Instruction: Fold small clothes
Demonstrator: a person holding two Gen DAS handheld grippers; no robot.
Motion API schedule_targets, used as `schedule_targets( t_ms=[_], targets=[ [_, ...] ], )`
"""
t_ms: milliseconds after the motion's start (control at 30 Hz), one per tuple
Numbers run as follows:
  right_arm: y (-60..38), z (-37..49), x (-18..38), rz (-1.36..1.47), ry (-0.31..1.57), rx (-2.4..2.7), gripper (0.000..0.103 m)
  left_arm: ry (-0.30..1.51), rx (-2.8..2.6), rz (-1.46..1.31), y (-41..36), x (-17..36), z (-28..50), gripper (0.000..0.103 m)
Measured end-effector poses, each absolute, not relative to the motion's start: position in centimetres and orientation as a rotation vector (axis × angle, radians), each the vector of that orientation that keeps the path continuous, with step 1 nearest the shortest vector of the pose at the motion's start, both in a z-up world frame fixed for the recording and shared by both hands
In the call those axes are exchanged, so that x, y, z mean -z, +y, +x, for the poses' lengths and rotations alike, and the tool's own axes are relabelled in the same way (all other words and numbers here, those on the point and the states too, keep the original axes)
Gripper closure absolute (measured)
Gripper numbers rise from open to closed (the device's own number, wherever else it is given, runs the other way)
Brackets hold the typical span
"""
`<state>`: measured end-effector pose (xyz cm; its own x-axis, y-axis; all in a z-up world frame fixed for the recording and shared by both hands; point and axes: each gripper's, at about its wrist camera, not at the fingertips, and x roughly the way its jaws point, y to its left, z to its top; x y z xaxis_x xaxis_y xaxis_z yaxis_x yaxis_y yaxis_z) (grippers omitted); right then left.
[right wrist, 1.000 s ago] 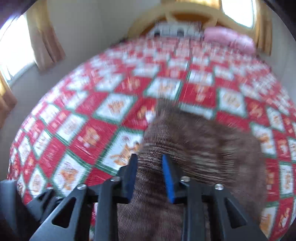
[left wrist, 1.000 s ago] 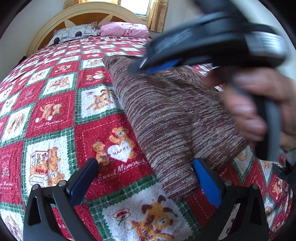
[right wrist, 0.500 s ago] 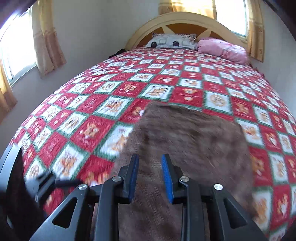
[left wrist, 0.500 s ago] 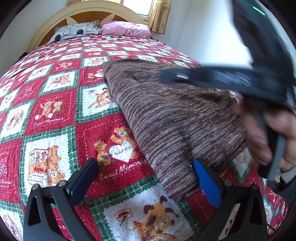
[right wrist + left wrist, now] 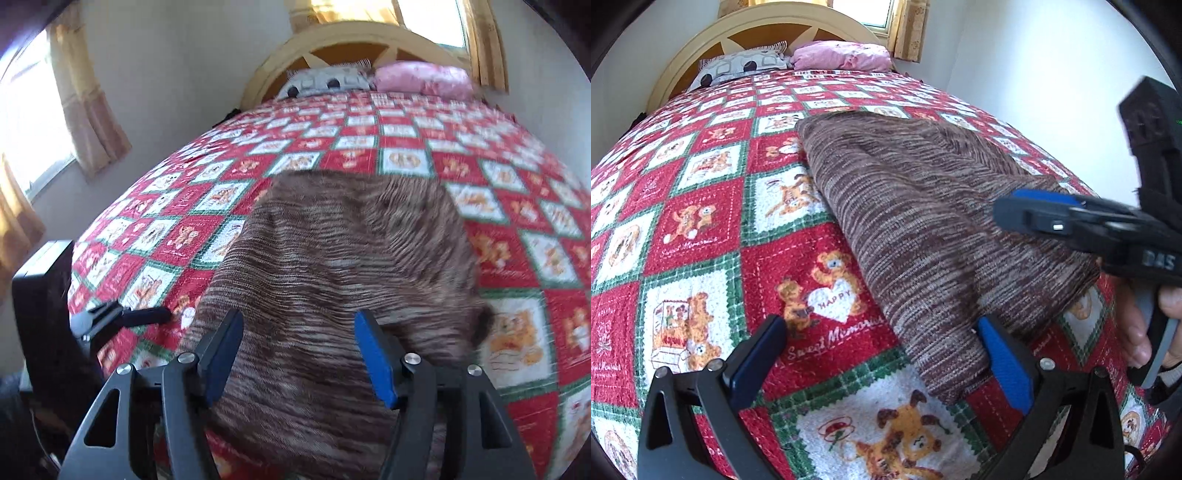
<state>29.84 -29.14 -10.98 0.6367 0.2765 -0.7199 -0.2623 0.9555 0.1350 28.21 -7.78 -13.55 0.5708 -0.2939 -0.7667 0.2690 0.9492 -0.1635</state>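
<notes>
Two words: "HAPPY" on bedspread point(image 5: 701, 221).

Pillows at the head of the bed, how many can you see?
2. A grey patterned pillow lies on the left against the headboard, and a pink pillow lies beside it on the right, near the window. The bedspread could hide others.

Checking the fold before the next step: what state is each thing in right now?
Brown knit garment: folded, lying flat on the quilt.
Left gripper: open, empty, near the garment's corner.
Right gripper: jaws opening over the garment, not pressing it.
Pink pillow: lying at the headboard.
</notes>
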Motion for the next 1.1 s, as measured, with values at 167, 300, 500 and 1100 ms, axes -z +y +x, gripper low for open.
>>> schedule_targets(
  t_ms=[167,300,500,1100],
  targets=[
    [-32.1,28.7,9.5,0.014,0.775,-0.274,0.040,0.903,0.312,-0.046,-7.6,12.9,27.9,0.000],
    [-35.9,29.4,8.4,0.081,0.752,-0.240,0.040,0.855,0.328,-0.077,-7.2,11.1,27.6,0.000],
    [-41.1,34.4,8.8,0.284,0.795,-0.206,0.039,0.891,0.353,-0.143,-7.7,11.6,29.6,0.000],
    [-40.2,45.4,15.1,0.428,1.011,-0.345,0.057,0.935,0.448,-0.180,-8.4,13.4,31.0,0.004]
  ],
)
